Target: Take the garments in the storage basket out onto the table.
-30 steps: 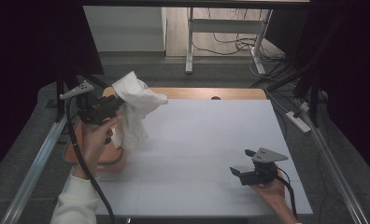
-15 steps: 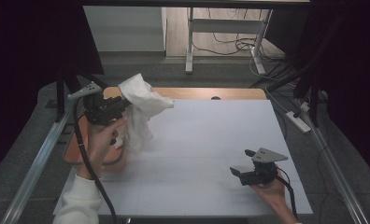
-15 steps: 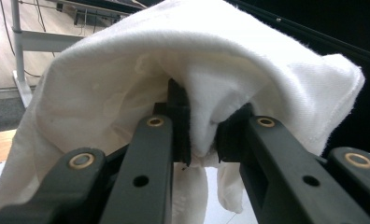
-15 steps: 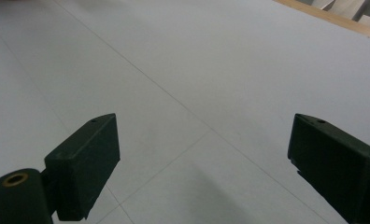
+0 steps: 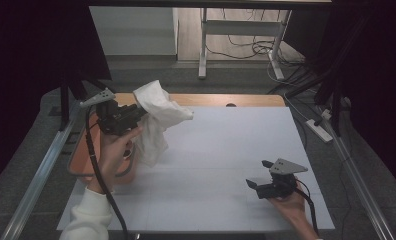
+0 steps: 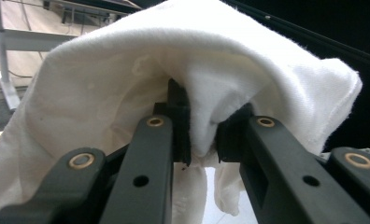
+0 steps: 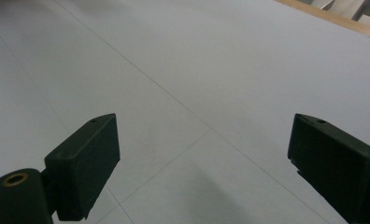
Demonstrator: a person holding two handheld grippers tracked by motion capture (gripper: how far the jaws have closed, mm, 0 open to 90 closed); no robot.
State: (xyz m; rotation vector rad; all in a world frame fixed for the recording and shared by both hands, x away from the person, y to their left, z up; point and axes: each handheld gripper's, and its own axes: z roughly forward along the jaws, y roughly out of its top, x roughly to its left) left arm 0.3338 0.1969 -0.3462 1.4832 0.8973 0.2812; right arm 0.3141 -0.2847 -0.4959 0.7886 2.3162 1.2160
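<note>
A white cloth (image 5: 156, 117) hangs in the air over the table's left side, bunched at the top and trailing down. My left gripper (image 5: 136, 116) is shut on its upper fold; in the left gripper view the cloth (image 6: 202, 84) drapes over both pads and a pinch of fabric is squeezed in my left gripper (image 6: 202, 135). Low at the table's front right, my right gripper (image 5: 256, 182) points left over the white surface. Its jaws stand wide apart in the right gripper view, my right gripper (image 7: 202, 172) holding nothing.
An orange basket (image 5: 81, 155) sits at the table's left edge under my left hand. The white tabletop (image 5: 226, 145) has a wooden strip (image 5: 211, 100) along the far edge. Metal rails (image 5: 36, 180) run along both sides; a table leg and cables lie beyond.
My left gripper has carried the cloth slightly rightward and forward over the table, and the cloth's hanging shape has shifted. The right gripper has stayed put.
</note>
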